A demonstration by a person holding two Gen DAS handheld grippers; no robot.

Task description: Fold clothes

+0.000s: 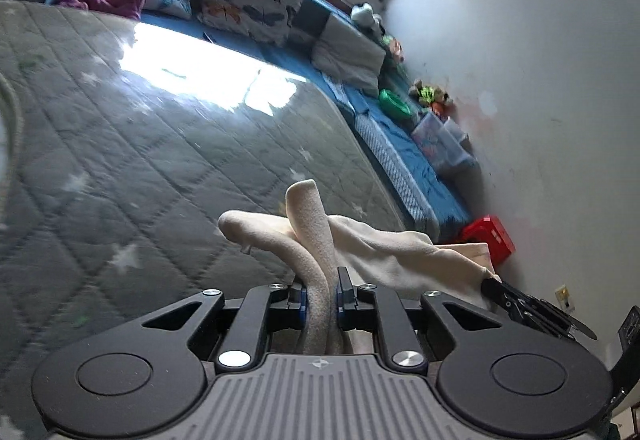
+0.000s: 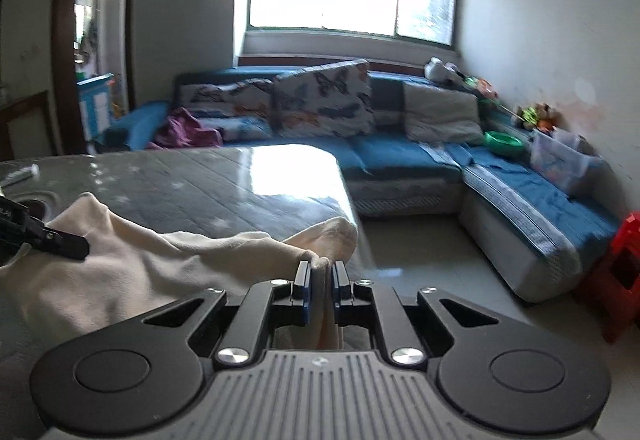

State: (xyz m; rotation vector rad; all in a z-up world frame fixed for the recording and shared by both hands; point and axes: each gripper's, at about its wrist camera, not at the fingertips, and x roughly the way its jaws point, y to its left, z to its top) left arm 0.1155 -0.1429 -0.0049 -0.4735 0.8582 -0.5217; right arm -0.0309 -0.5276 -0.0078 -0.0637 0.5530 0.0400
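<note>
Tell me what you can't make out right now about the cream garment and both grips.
- Cream garment: its type and full outline. The right gripper body hides its near part in the right wrist view.
- Left gripper: how much cloth is pinched; its body covers the lower fabric in the left wrist view.
- Quilted mat: window glare whites out its far part, and blur softens the near part in the left wrist view.

No text, label, brand or number can be read in either view. The red crate (image 1: 490, 236) on the floor at the far right carries pale markings, too blurred to make out, and the small mark on each hand-held gripper's grey ribbed body is only a symbol
</note>
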